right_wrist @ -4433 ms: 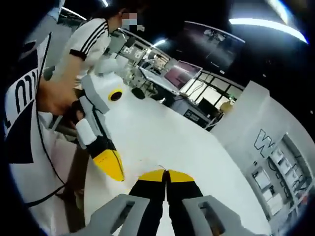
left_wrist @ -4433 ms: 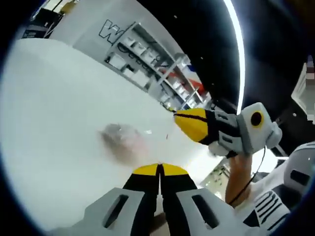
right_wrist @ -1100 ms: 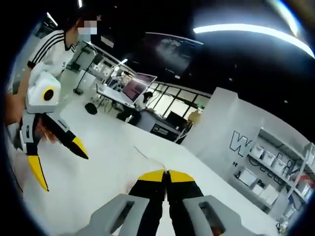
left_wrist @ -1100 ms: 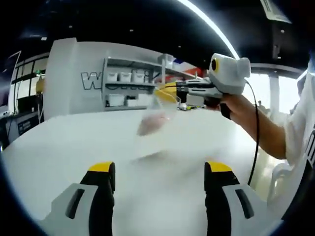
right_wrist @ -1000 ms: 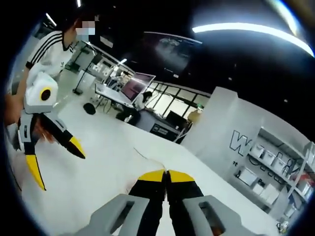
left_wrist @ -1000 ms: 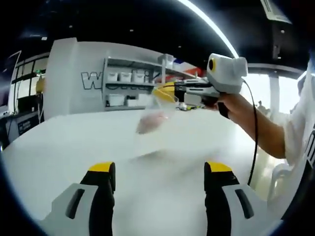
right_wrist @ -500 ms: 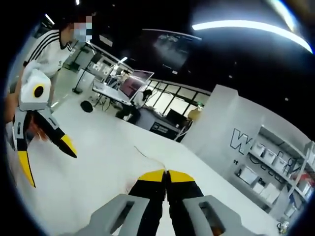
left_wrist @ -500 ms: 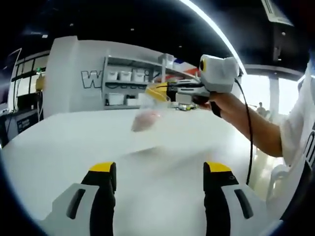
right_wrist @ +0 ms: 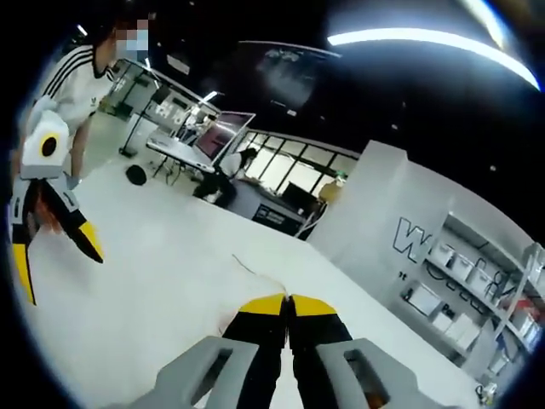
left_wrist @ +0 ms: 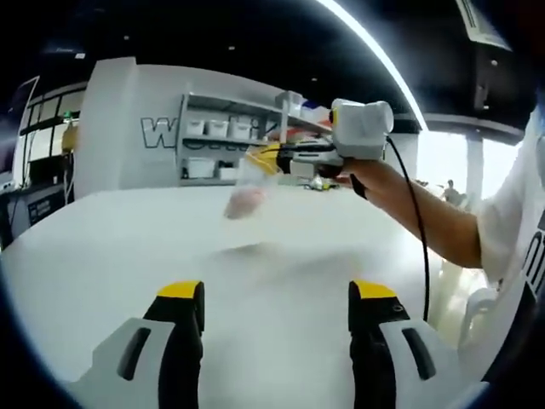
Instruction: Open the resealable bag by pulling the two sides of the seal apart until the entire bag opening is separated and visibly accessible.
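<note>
**A:** Start nearest the left hand. What is that gripper doing?

**B:** In the left gripper view the left gripper [left_wrist: 277,298] has its jaws spread wide, with nothing between them but bare white table [left_wrist: 102,256]. It holds nothing.

**A:** And the resealable bag?

**B:** Farther out, ahead of those jaws and a little to the left of their centre line. The resealable bag [left_wrist: 249,189] hangs clear of the table, lifted by its top edge. It is see-through, with something pinkish low inside; I cannot tell what. Its long axis runs roughly up and down, seal at the top.

**A:** Who has it?

**B:** The right gripper [left_wrist: 266,158] comes in from the right of that view, held by a person's hand [left_wrist: 362,170]. Its yellow tips meet at the bag's top edge. In the right gripper view the right gripper's own jaws [right_wrist: 288,303] are pressed together; the film itself is too faint there to make out, so the pinch on the bag is my reading from the other view.

**A:** So what does the next move turn on?

**B:** The free side of the seal faces the open left jaws but is well apart from them. I judge the left gripper must go forward and up to that edge, opposite the right one, before any pulling apart. The mouth looks unopened, though it is blurred.

**A:** Beyond it?

**B:** A white wall with shelving [left_wrist: 221,141].
</note>
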`<move>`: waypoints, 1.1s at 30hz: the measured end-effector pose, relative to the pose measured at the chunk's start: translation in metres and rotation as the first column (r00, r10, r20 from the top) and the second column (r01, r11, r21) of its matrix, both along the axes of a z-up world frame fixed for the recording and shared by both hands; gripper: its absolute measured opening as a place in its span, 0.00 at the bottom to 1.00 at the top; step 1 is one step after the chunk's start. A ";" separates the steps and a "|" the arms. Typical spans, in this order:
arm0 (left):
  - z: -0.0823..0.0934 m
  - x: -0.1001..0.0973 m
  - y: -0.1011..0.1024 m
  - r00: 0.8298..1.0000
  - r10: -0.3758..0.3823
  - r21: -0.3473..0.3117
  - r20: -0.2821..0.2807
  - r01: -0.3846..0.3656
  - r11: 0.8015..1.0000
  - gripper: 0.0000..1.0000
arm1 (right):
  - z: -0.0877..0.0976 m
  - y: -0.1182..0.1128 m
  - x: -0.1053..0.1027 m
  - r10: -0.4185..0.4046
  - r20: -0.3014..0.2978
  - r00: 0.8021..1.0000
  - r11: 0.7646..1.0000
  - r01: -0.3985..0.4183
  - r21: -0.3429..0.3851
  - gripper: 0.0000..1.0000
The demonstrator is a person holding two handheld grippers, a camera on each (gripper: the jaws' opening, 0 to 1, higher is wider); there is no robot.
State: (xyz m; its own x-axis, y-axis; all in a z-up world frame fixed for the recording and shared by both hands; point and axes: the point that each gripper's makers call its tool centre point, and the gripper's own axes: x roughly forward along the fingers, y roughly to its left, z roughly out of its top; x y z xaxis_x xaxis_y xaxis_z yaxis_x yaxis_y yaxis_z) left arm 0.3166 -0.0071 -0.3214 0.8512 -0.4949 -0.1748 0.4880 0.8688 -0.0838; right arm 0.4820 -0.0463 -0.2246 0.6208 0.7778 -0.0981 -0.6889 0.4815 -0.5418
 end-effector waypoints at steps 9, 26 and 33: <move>0.000 0.000 0.000 1.000 0.000 -0.010 -0.009 0.000 1.000 0.68 | 0.003 0.001 0.021 -0.013 -0.005 1.000 1.000 0.013 0.012 0.00; -0.001 0.000 -0.001 1.000 -0.003 -0.014 -0.018 0.003 1.000 0.66 | -0.010 -0.003 0.063 -0.062 -0.045 0.997 0.998 0.062 0.012 0.00; -0.002 0.003 0.002 1.000 0.002 -0.016 -0.025 -0.003 1.000 0.66 | -0.011 -0.004 0.086 -0.081 -0.052 0.995 0.997 0.081 0.005 0.00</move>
State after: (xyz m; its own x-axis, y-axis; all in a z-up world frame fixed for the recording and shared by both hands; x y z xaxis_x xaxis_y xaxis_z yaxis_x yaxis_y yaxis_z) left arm 0.3193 -0.0052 -0.3234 0.8478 -0.4958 -0.1881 0.4834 0.8685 -0.1101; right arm 0.5680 -0.0507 -0.2359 0.6759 0.7261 -0.1261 -0.6745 0.5406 -0.5027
